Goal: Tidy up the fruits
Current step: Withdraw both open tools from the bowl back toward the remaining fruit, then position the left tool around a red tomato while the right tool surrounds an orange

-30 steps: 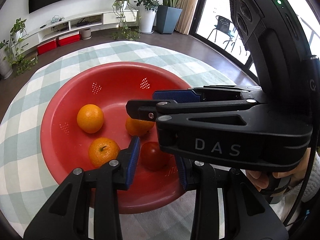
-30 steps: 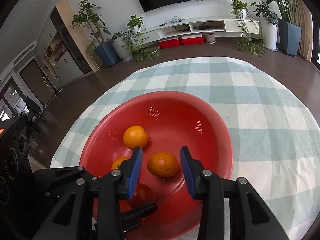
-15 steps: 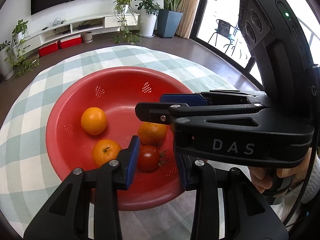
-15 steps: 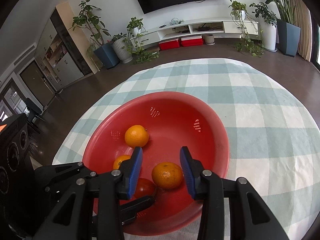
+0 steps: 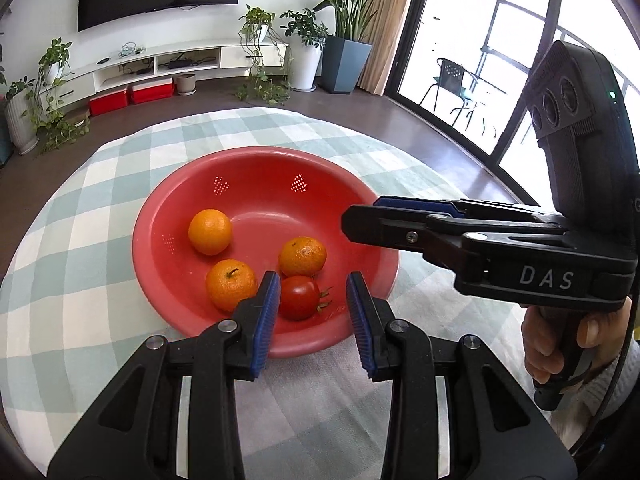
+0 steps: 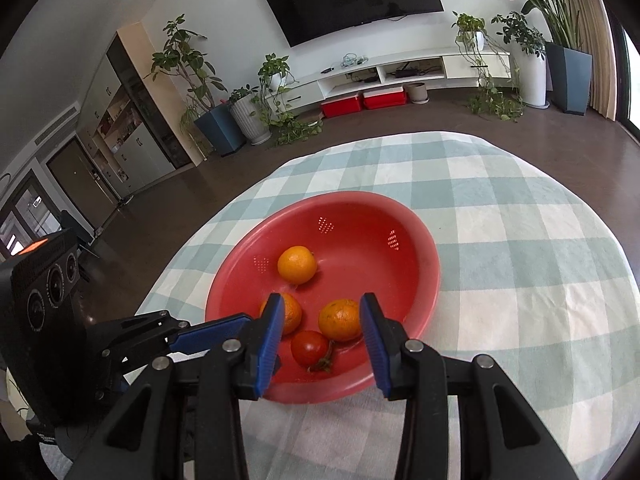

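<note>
Left wrist view: left gripper (image 5: 312,312) jaws apart, empty, above near rim of red bowl (image 5: 360,200); tomato (image 5: 299,297) shows between pads, three oranges beyond.

Right wrist view: right gripper (image 6: 322,338) apart, empty; glossy red tomato (image 6: 310,348), green stem, in bowl (image 6: 420,248) below.

The only lettering I can read is "DAS", in pale capitals on the side of my black plastic right gripper (image 5: 360,216), behind its fingers. Anything printed elsewhere looks too small to make out.
</note>
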Tool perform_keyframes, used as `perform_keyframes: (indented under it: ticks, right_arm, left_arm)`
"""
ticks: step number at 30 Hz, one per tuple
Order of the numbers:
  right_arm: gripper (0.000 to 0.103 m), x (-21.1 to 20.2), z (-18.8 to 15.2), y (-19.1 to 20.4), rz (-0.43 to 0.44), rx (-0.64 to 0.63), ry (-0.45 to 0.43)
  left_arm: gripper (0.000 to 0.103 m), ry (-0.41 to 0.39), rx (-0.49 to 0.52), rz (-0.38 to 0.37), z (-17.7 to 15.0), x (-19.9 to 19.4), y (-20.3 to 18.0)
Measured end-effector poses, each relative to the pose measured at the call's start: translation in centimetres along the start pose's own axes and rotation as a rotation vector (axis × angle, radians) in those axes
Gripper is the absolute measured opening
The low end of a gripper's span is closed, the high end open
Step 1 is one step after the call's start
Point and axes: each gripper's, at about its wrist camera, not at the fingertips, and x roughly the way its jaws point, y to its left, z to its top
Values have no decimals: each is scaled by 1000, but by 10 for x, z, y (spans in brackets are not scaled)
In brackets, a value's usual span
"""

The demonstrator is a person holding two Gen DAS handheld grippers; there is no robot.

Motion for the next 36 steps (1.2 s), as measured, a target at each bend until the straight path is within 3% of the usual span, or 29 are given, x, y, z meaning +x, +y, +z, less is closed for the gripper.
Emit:
perform_keyframes:
  ticks: [17, 26, 36]
  right_arm:
    - [44, -62, -91, 26, -13, -37, -31]
    - [46, -87, -146, 54, -13, -113, -13]
    - [47, -92, -191, 93, 14, -248, 33]
  left_arm:
    - [33, -19, -54, 5, -62, -65, -20]
    - [33, -18, -42, -1, -91, -90, -38]
    - [36, 37, -13, -26, -122, -95, -65]
